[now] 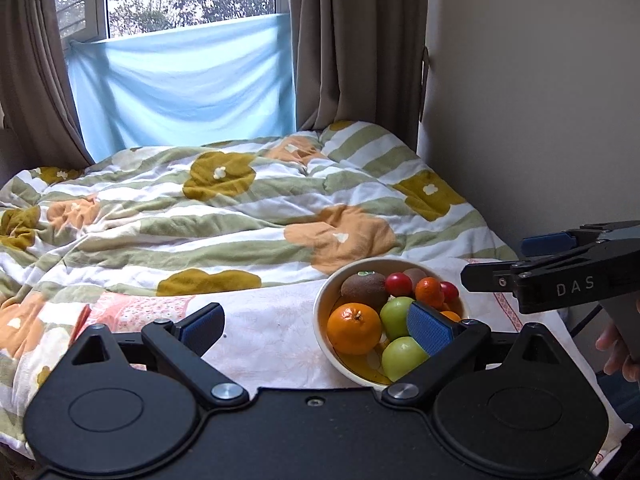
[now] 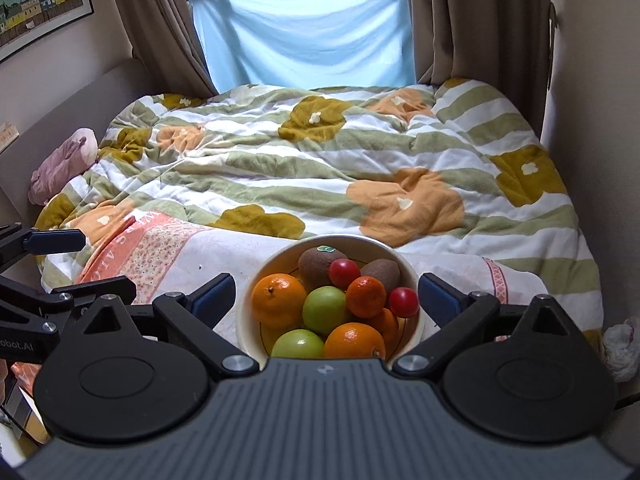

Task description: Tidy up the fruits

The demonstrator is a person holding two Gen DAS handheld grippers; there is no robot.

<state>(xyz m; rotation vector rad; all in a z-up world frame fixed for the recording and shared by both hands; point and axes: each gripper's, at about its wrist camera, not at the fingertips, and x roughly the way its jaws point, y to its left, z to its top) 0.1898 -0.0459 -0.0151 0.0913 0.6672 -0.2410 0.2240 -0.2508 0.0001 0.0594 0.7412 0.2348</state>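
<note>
1. Bedroom setting: a flowered quilt (image 2: 360, 152) covers the bed, with curtains and a blue cloth (image 2: 304, 28) at the far window.
2. Near edge: a bowl (image 2: 248, 320) holds the gathered fruits, probably to keep them from rolling.
3. Left claw (image 1: 316, 330) and right claw (image 2: 326, 294) are both released and hold nothing.

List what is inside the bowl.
The bowl holds two kiwis, oranges and smaller mandarins, two green apples and two small red fruits. Whatever lies beneath the pile is covered.
</note>
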